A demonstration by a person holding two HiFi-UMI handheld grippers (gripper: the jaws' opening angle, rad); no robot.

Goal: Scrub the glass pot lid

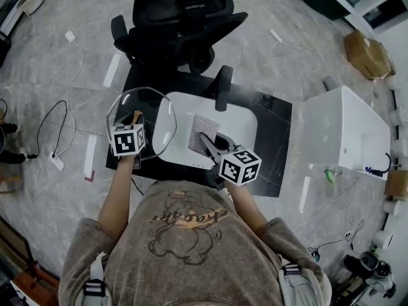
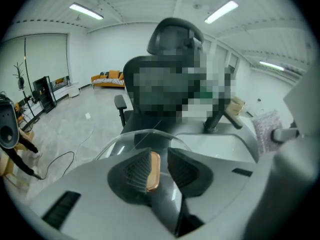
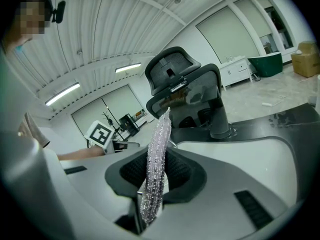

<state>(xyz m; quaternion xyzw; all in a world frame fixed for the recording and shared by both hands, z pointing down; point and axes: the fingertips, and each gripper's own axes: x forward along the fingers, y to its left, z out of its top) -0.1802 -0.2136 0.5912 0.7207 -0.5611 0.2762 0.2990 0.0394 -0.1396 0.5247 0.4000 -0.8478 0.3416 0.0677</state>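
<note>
The glass pot lid (image 1: 158, 115) hangs tilted over the left rim of the white sink (image 1: 245, 121). My left gripper (image 1: 136, 122) is shut on its copper-coloured handle (image 2: 152, 171), which sits between the dark pads in the left gripper view, with the lid's clear rim (image 2: 150, 133) beyond them. My right gripper (image 1: 207, 143) is over the basin, shut on a sparkly silver scrubbing cloth (image 1: 204, 129). In the right gripper view the cloth (image 3: 159, 149) stands edge-on between the pads.
A black faucet (image 1: 223, 88) rises at the sink's back edge, on a black counter (image 1: 274, 139). A black office chair (image 1: 182, 18) stands behind it. A white cabinet (image 1: 344, 132) is at the right, and cables (image 1: 57, 139) lie on the floor at the left.
</note>
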